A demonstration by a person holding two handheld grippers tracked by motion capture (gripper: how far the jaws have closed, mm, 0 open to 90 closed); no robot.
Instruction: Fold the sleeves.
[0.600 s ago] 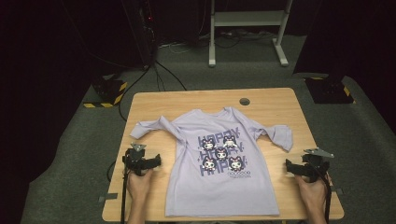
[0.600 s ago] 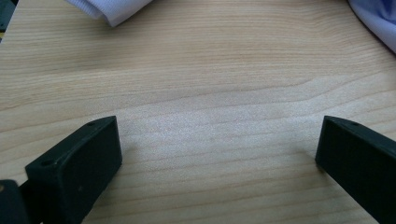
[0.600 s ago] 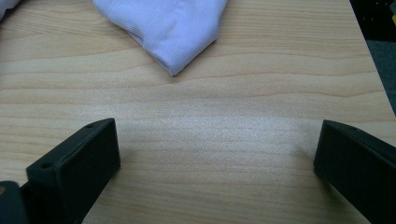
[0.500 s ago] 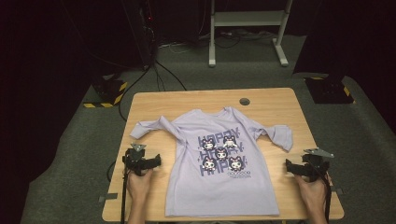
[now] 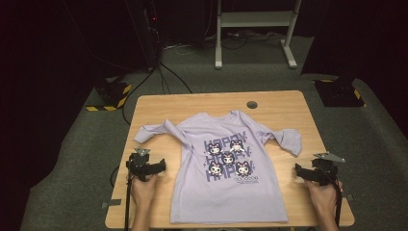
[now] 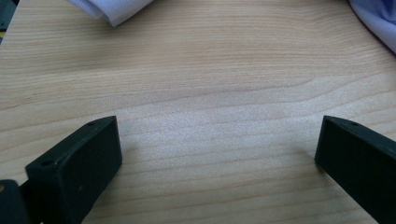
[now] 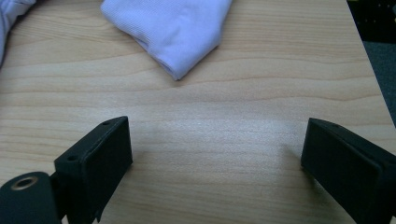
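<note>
A lilac T-shirt (image 5: 226,168) with a dark cartoon print lies spread face up on the wooden table (image 5: 284,103), neck toward the far side. Its left sleeve (image 5: 154,131) stretches toward the left edge; the cuff (image 6: 116,9) appears at the top of the left gripper view. The right sleeve (image 5: 287,139) is folded over, and its end (image 7: 173,32) lies just beyond the right gripper. My left gripper (image 5: 151,168) rests left of the shirt, open over bare wood (image 6: 219,140). My right gripper (image 5: 308,173) rests right of the shirt, also open with nothing between its jaws (image 7: 217,149).
A round cable hole (image 5: 251,104) sits near the table's far edge. Beyond the table are grey carpet, a white stand's legs (image 5: 255,43), cables and two black floor boxes (image 5: 111,91) (image 5: 339,91). Bare wood lies on both sides of the shirt.
</note>
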